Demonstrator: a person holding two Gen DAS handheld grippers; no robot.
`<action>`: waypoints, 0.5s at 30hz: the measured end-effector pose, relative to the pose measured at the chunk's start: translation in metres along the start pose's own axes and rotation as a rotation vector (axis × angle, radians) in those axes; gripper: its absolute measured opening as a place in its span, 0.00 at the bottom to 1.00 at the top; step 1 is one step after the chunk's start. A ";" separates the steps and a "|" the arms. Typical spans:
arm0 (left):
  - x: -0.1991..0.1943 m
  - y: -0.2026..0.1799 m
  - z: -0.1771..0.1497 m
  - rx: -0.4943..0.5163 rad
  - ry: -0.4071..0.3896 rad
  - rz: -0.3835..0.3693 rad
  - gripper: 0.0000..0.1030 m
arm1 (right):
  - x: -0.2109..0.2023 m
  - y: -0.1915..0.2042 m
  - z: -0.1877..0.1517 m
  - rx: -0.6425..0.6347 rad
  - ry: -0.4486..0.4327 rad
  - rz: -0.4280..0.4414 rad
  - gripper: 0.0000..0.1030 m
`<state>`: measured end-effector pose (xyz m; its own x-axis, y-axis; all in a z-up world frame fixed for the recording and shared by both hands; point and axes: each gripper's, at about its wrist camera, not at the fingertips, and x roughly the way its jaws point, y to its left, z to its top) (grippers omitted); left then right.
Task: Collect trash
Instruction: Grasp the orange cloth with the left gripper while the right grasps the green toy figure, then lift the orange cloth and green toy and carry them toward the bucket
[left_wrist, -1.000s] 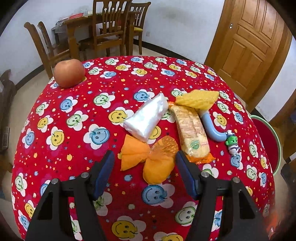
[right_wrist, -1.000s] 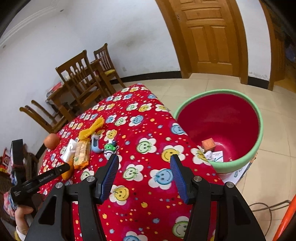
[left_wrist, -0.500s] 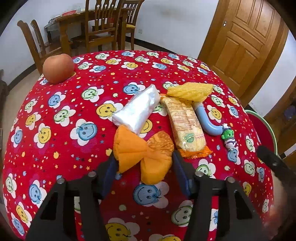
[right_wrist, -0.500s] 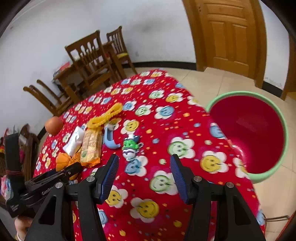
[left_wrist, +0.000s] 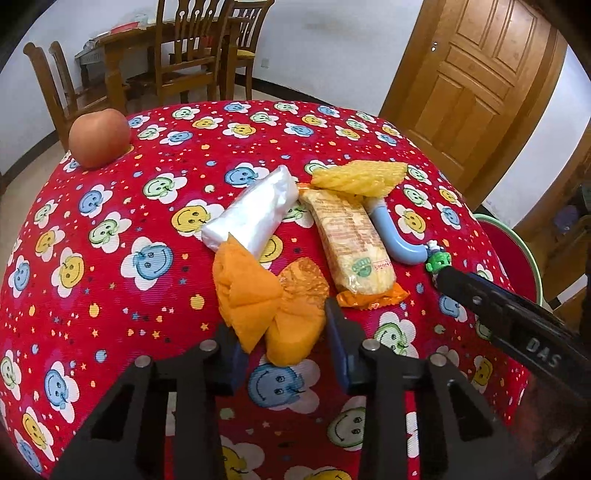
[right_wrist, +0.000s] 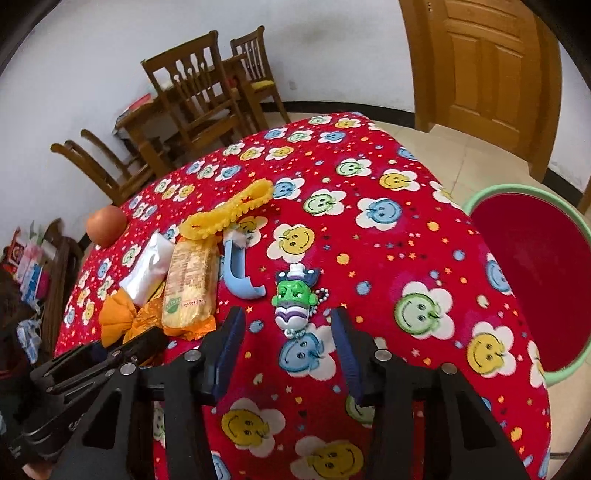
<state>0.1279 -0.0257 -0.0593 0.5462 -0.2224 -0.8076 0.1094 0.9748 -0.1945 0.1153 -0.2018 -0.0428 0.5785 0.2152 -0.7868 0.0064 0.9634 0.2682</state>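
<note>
An orange crumpled wrapper (left_wrist: 271, 299) lies on the red smiley tablecloth (left_wrist: 110, 236); its near end sits between the fingers of my left gripper (left_wrist: 282, 341), which is partly closed around it but not clamped. Behind it lie a white plastic packet (left_wrist: 255, 214), a yellow snack bar (left_wrist: 351, 243), a yellow mesh piece (left_wrist: 360, 177) and a blue curved tube (left_wrist: 391, 236). My right gripper (right_wrist: 288, 332) is open, its fingers either side of a green toy figure (right_wrist: 293, 299). The red bin with a green rim (right_wrist: 532, 280) stands right of the table.
An apple (left_wrist: 99, 137) sits at the table's far left edge. Wooden chairs and a table (left_wrist: 173, 62) stand behind, with a wooden door (left_wrist: 476, 85) at the right. The right gripper's body (left_wrist: 517, 325) crosses the left wrist view at lower right.
My left gripper moved forward onto the orange wrapper and narrowed around it. My right gripper swung left from the bin toward the table and now frames the green toy.
</note>
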 end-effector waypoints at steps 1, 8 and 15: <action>0.000 0.000 0.000 -0.001 -0.001 -0.002 0.35 | 0.003 0.001 0.000 -0.002 0.005 -0.002 0.44; -0.003 0.000 0.000 -0.019 -0.005 -0.015 0.31 | 0.013 0.006 -0.001 -0.038 0.005 -0.039 0.30; -0.016 0.003 -0.001 -0.034 -0.019 -0.033 0.30 | 0.005 0.000 -0.005 -0.017 -0.004 -0.013 0.19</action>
<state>0.1183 -0.0191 -0.0472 0.5585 -0.2541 -0.7896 0.0998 0.9656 -0.2402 0.1141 -0.2005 -0.0491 0.5818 0.2021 -0.7878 -0.0001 0.9687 0.2484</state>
